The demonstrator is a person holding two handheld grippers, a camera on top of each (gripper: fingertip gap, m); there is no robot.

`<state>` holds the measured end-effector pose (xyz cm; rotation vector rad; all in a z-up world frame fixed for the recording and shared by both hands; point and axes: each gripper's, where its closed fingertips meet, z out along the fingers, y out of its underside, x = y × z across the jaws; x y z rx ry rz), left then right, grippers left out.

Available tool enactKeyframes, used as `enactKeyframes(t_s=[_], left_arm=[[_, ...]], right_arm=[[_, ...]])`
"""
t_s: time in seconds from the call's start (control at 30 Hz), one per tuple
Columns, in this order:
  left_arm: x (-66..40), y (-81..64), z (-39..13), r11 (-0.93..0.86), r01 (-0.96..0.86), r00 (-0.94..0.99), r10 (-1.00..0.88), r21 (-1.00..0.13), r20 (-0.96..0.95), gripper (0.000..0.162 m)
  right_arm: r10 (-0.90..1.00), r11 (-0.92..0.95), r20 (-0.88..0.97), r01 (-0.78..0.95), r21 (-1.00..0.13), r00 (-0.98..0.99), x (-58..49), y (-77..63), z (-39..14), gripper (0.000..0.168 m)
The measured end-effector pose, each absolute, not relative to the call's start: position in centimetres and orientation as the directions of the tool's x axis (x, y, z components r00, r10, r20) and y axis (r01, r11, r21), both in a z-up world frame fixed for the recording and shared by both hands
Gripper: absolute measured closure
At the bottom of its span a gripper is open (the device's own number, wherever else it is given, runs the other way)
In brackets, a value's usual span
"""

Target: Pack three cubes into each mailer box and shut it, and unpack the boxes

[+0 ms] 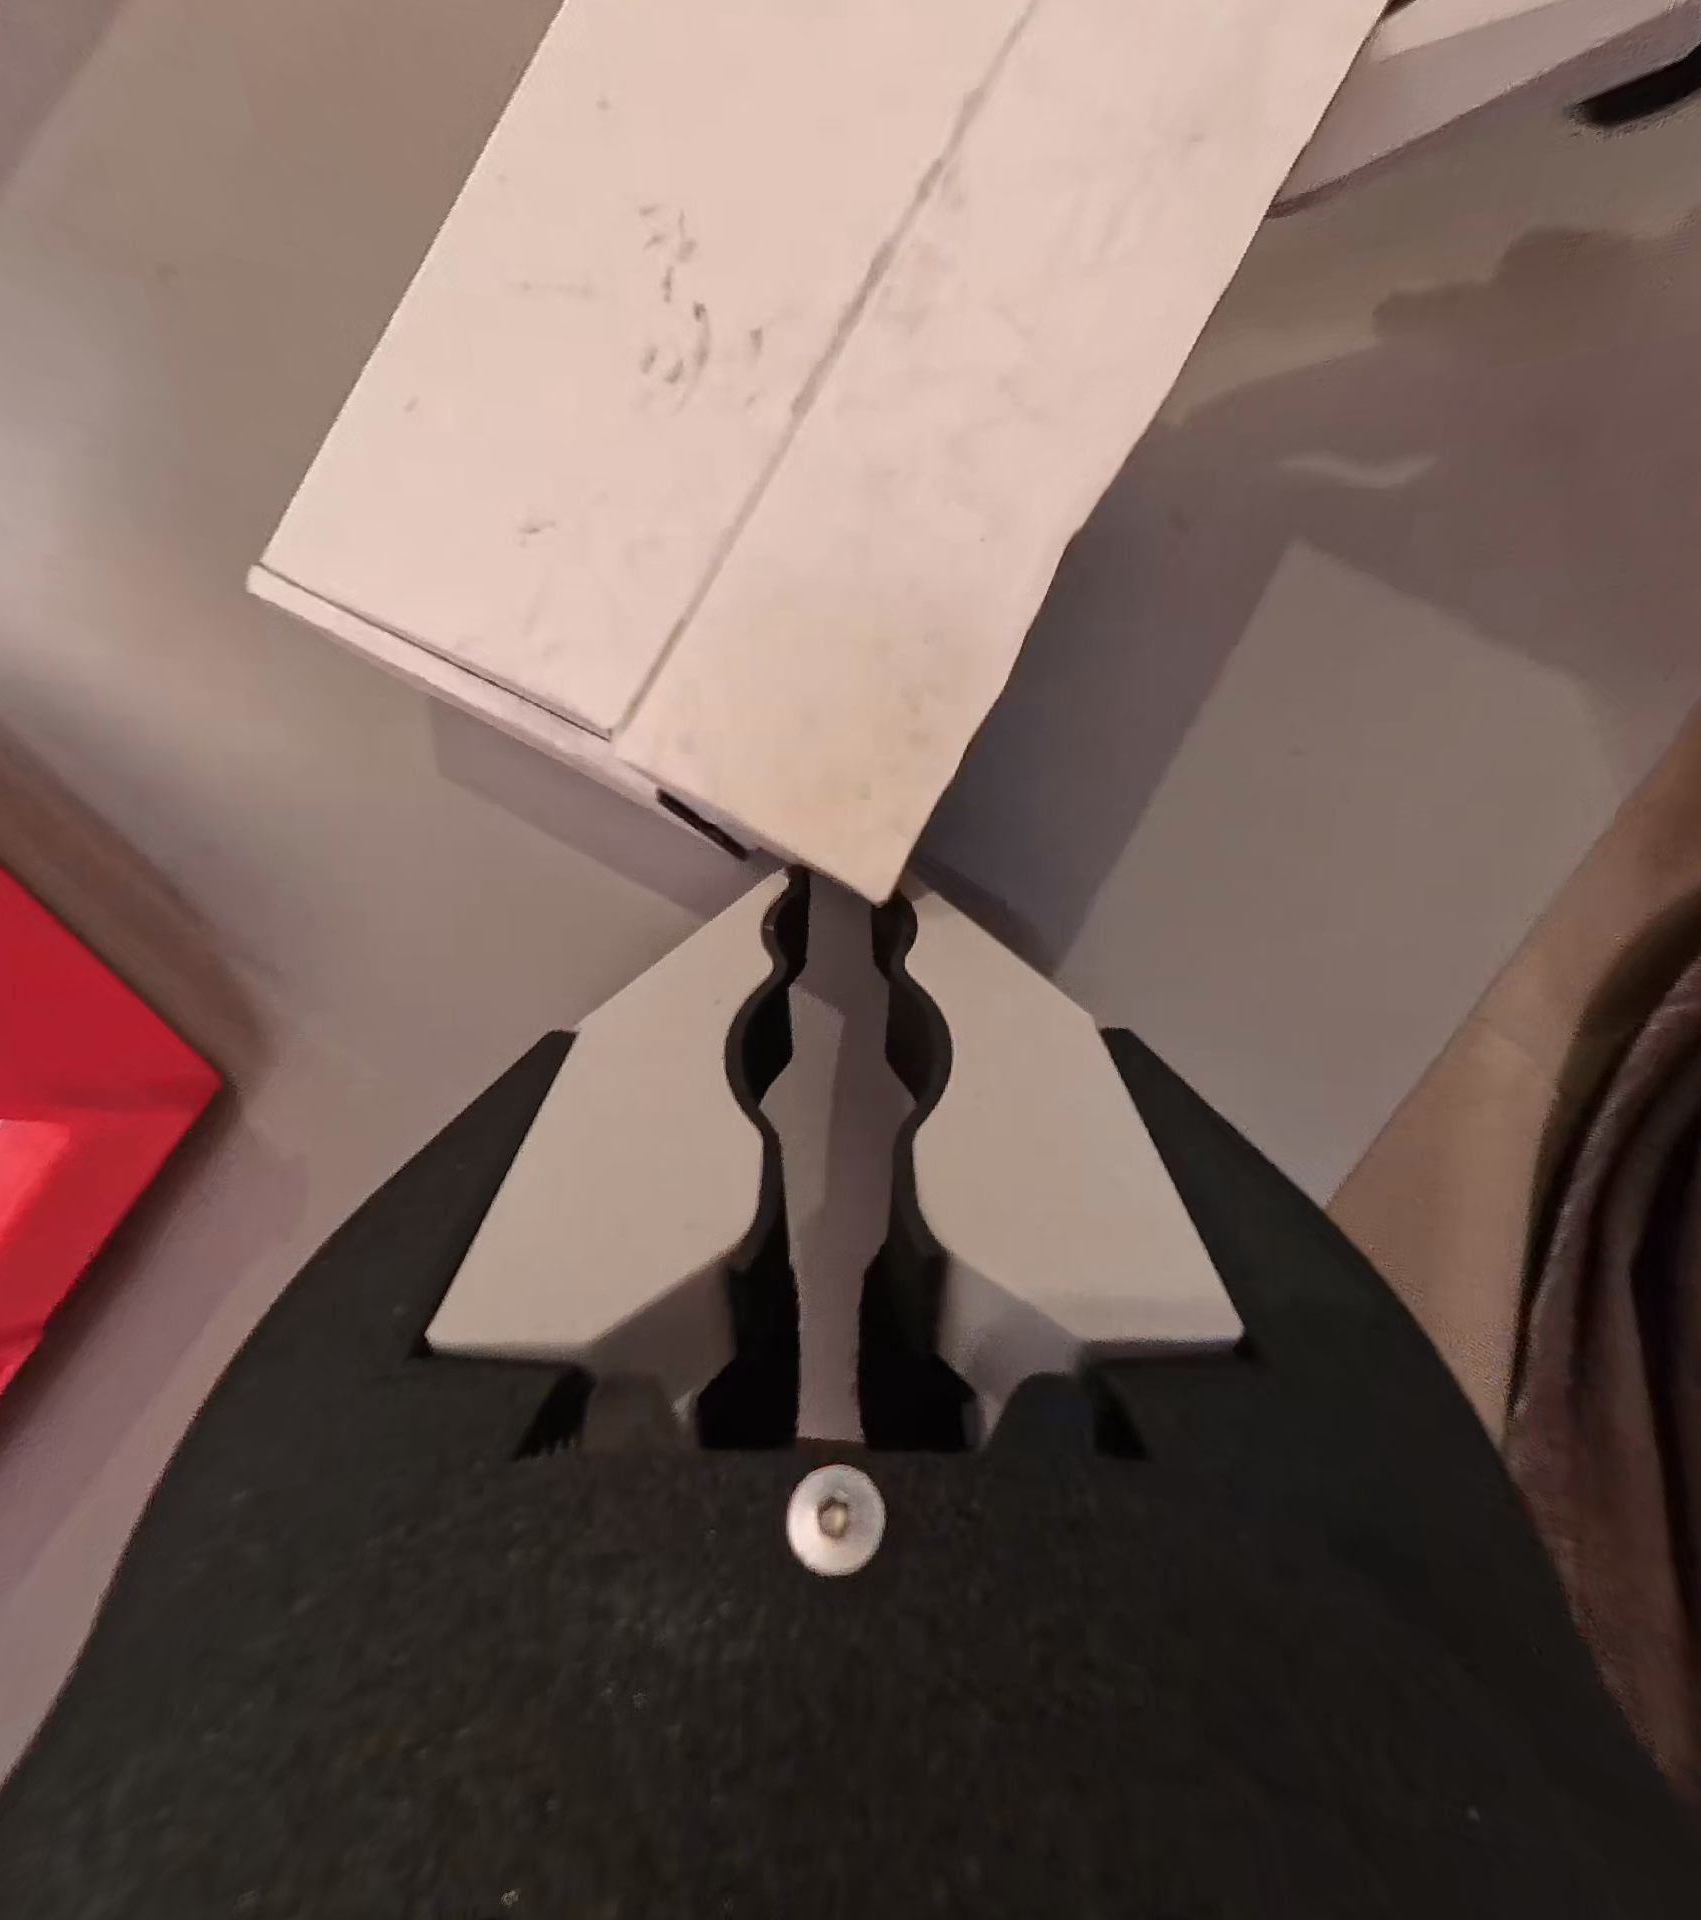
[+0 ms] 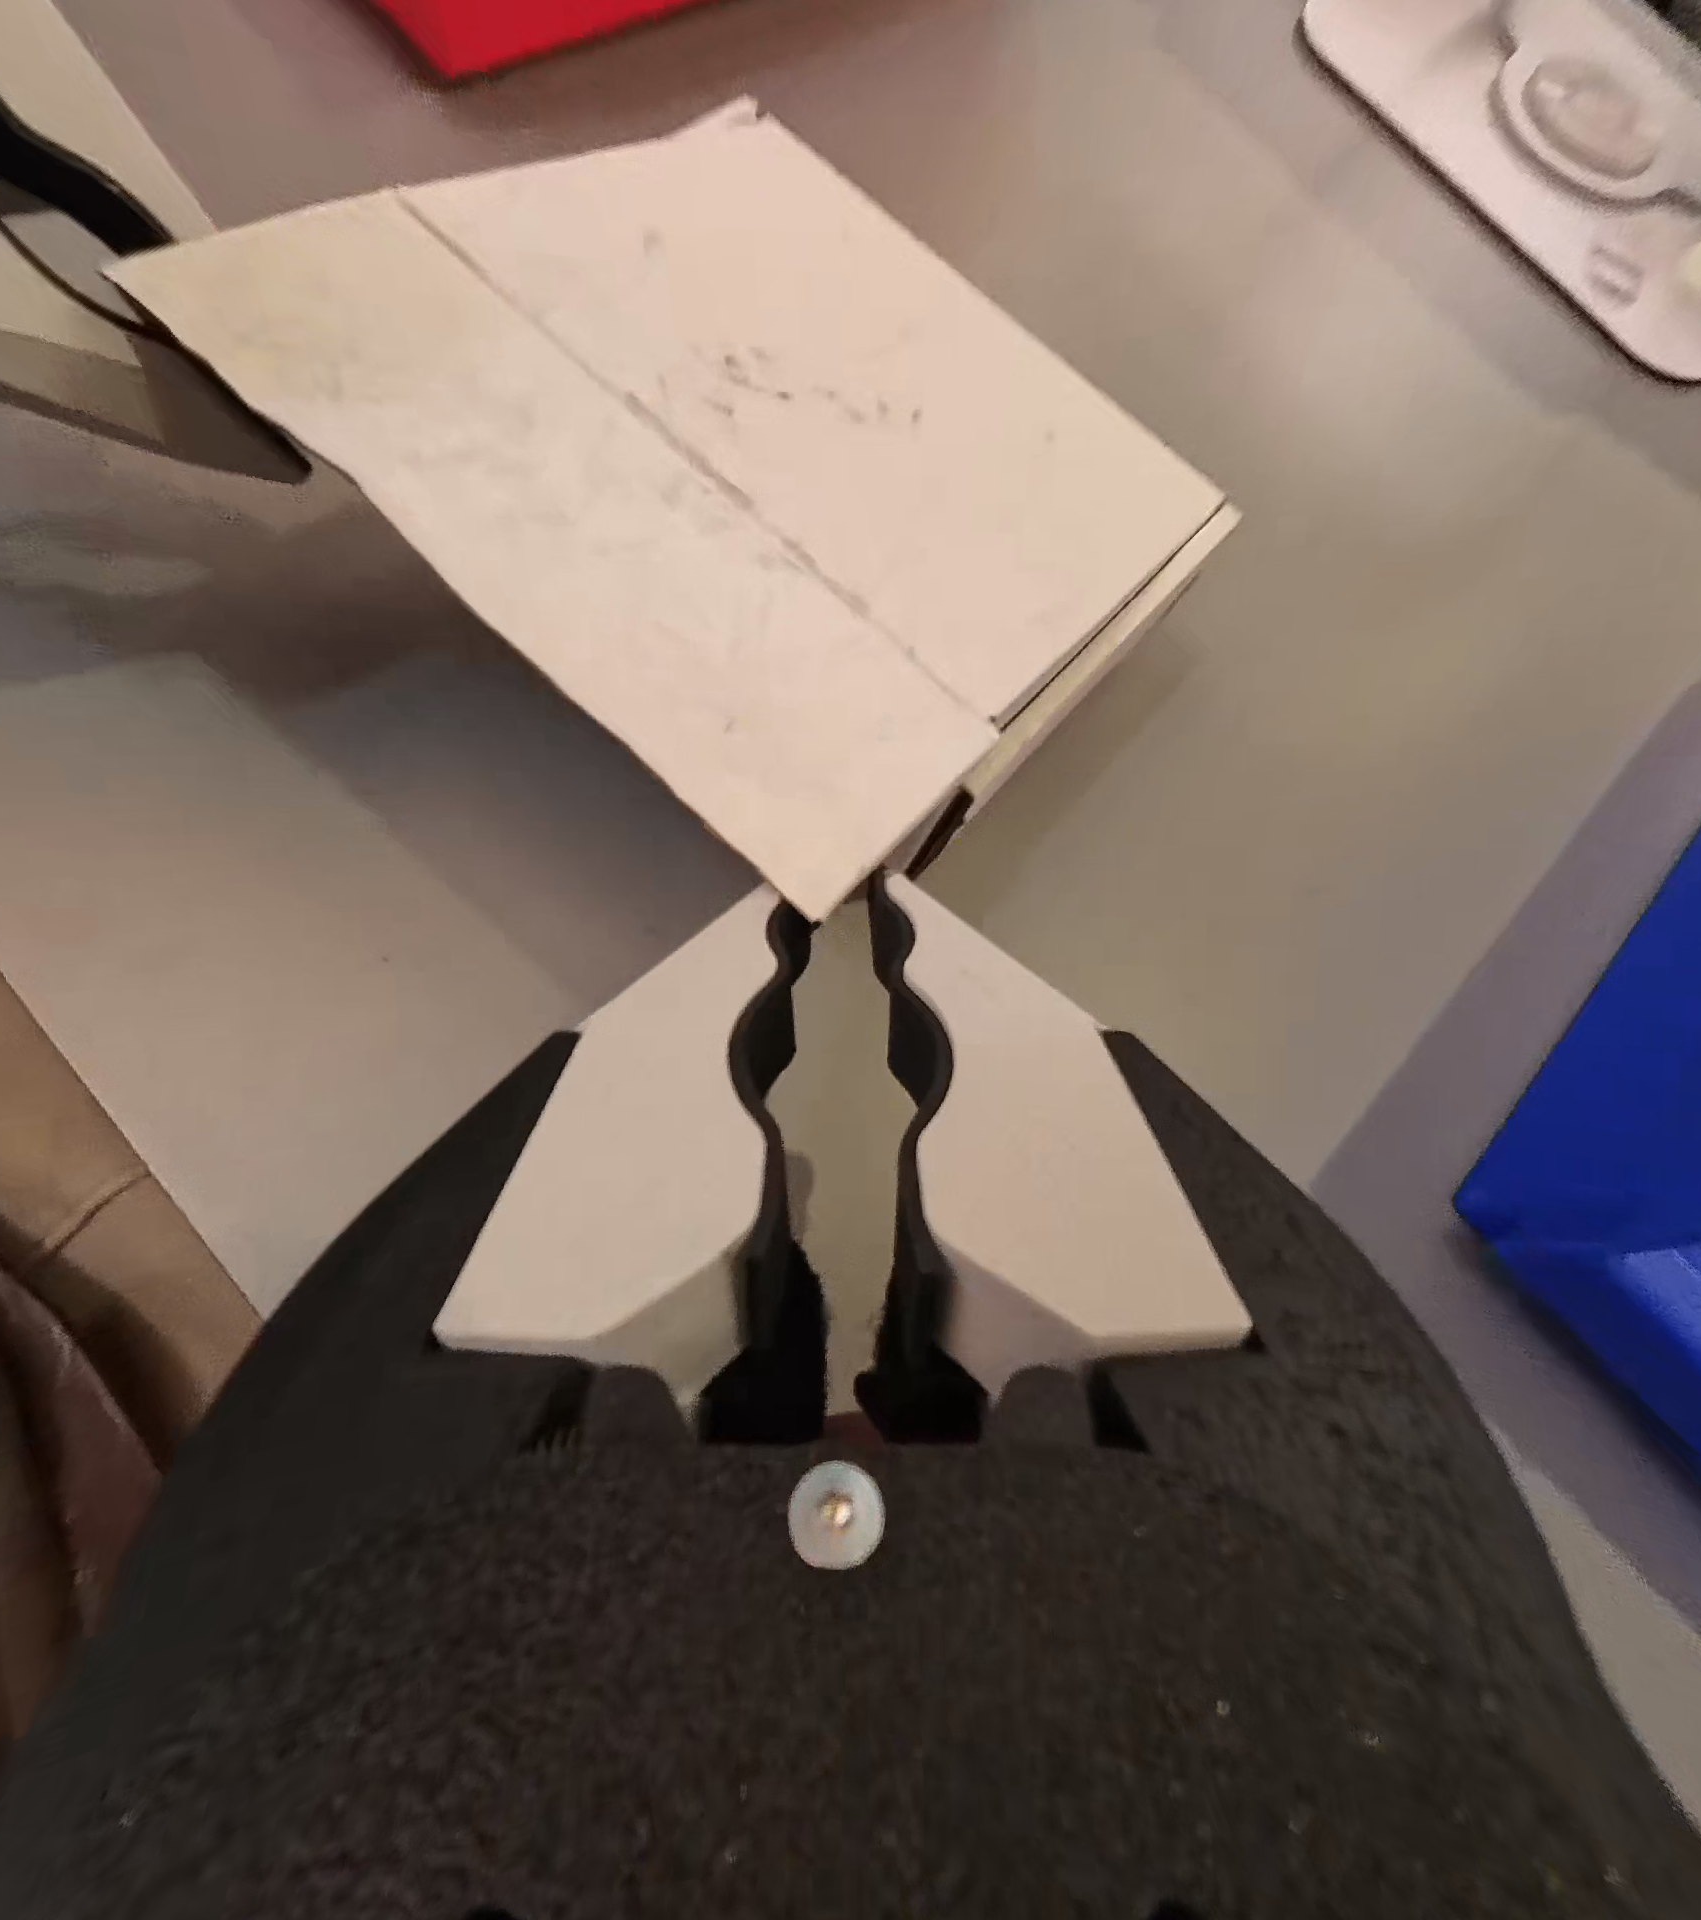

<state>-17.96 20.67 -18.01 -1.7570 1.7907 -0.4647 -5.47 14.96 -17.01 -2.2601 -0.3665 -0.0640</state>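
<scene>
Black-bodied, the left gripper [image 1: 838, 896] has its jaws pinched on a corner of the white mailer box [image 1: 773, 416], which spreads ahead of the tips; a red bin [image 1: 4, 1122] lies left of them. Across the box, the right gripper [image 2: 841, 902] clamps another corner, a blue bin [image 2: 1677, 1122] to its right.

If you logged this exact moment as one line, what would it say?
left gripper: fingers nearly closed at corner of white mailer box | right gripper: same, other corner | lid: down | red bin, blue bin: beside
</scene>
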Motion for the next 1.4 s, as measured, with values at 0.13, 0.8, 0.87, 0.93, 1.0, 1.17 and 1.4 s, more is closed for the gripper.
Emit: enactKeyframes(t_s=[0.13, 0.8, 0.87, 0.93, 1.0, 1.17, 1.4], left_arm=[[-17.8, 21.4, -17.9, 0.11, -0.765, 0.074, -0.964, -0.635, -0.256, 0.139], [-17.0, 20.9, -15.1, 0.06, -0.66, 0.199, -0.947, -0.749, -0.252, 0.146], [-17.4, 20.7, -15.5, 0.022, -0.68, 0.195, -0.958, -0.733, -0.21, 0.148], [-17.7, 20.5, -15.9, -0.009, -0.695, 0.194, -0.965, -0.719, -0.175, 0.149], [-17.8, 20.5, -16.3, -0.013, -0.702, 0.187, -0.968, -0.712, -0.167, 0.149], [-17.3, 21.2, -17.0, 0.067, -0.702, 0.154, -0.957, -0.709, -0.244, 0.148], [-16.9, 21.6, -19.6, 0.114, -0.715, 0.121, -0.951, -0.689, -0.284, 0.147]], right_arm=[[0.255, -0.629, 0.149, 0.281, -0.725, 0.955, -5.4, 15.0, -17.7, 0.162], [0.217, -0.575, 0.18, 0.275, -0.771, 0.959, -4.6, 15.5, -15.9, 0.158], [0.237, -0.612, 0.146, 0.264, -0.745, 0.961, -5.2, 15.1, -16.2, 0.158], [0.261, -0.657, 0.117, 0.265, -0.706, 0.958, -5.7, 14.5, -17.0, 0.157], [0.261, -0.668, 0.095, 0.25, -0.701, 0.961, -5.9, 14.5, -17.4, 0.157], [0.246, -0.676, -0.015, 0.161, -0.719, 0.969, -5.7, 15.1, -18.1, 0.156], [0.259, -0.699, 0.045, 0.22, -0.681, 0.965, -5.1, 15.8, -20.7, 0.16]])
